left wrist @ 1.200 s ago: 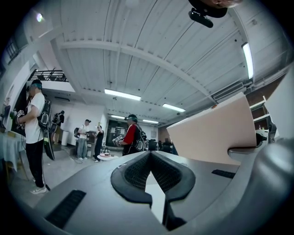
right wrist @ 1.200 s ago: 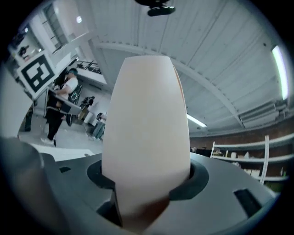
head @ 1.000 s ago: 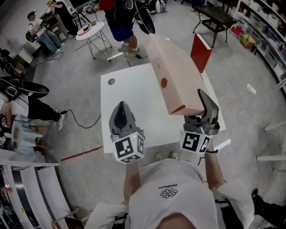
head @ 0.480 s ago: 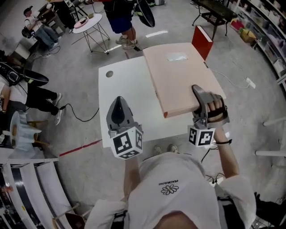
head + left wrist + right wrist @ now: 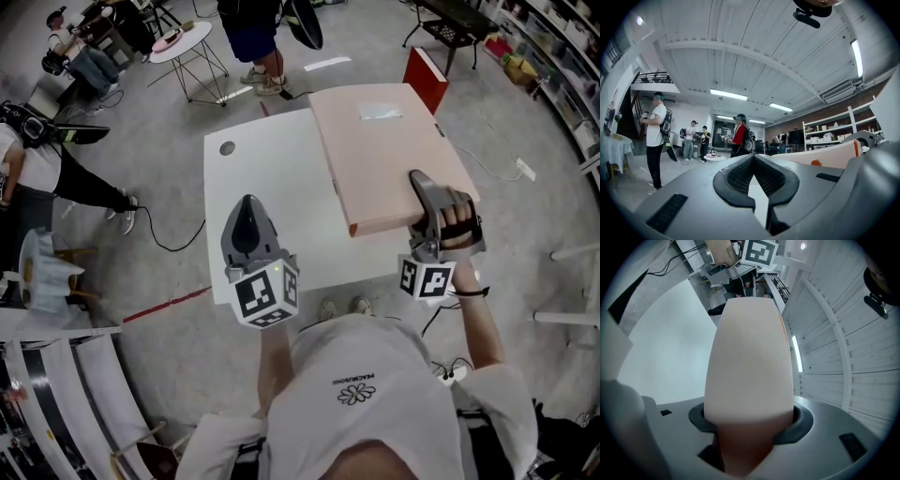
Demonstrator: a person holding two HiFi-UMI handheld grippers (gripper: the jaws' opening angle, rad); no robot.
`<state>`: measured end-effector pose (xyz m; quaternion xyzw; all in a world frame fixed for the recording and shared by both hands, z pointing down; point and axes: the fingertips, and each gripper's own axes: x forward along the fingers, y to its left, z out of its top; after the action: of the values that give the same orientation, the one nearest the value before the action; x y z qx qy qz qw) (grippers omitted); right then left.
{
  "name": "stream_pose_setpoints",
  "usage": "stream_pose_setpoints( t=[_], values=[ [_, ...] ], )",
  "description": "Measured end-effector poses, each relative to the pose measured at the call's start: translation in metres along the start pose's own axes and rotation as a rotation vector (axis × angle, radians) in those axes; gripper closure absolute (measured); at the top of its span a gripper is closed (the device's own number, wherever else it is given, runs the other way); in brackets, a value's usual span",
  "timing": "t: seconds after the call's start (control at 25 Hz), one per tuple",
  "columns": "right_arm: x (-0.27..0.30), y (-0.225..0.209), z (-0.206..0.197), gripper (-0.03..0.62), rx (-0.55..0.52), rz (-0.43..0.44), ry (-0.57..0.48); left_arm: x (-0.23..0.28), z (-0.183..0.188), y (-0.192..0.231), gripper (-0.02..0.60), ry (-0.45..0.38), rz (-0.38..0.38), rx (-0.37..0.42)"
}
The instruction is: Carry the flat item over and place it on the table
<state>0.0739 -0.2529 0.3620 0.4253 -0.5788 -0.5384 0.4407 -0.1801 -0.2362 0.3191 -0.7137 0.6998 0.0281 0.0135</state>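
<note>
Person in a white top (image 5: 26,169) stood at the 9 o'clock edge, with a black cable (image 5: 161,246) on the grey floor just beside. A red tape line (image 5: 169,307) ran on the floor at 8 o'clock. The white worktop (image 5: 272,206) sat at centre, with a small round hole (image 5: 227,148) in its 11 o'clock corner.

Left tongs (image 5: 247,204) hovered over the worktop's near left part, pointing toward 12 o'clock. Their own view showed the pads pressed together at the tips, with nothing between them.

The flat item, a pink flat box (image 5: 380,155), lay level over the right half of the worktop, from centre out to 2 o'clock. Its right edge ran along the worktop's right side. Could not tell whether it rested fully on the surface or sat just above.

Right tongs (image 5: 424,199) were at 3 o'clock, with a hand (image 5: 457,225) wrapped on the handle. They were pinching the box at its near right corner, and their own view showed the box end wedged between both pads.

A red upright panel (image 5: 424,75) stood on the floor at 1 o'clock, just beyond the box.
</note>
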Motion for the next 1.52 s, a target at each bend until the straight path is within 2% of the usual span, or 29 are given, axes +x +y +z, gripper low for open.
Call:
stream_pose_setpoints(
  t=[0.44,0.72,1.16,1.52],
  values=[
    [0.004,0.019,0.015,0.315,0.061,0.056,-0.034,-0.003,-0.004,0.003,0.566,0.014,0.012,-0.003],
    [0.027,0.053,0.018,0.315,0.086,0.192,-0.031,0.002,-0.006,0.009,0.566,0.033,0.023,-0.005],
    [0.04,0.109,0.03,0.315,0.019,0.331,-0.043,-0.008,-0.016,0.024,0.566,0.044,0.071,-0.008],
    [0.049,0.13,0.03,0.315,-0.011,0.369,-0.025,-0.013,-0.02,0.034,0.566,0.062,0.104,0.002]
  ],
)
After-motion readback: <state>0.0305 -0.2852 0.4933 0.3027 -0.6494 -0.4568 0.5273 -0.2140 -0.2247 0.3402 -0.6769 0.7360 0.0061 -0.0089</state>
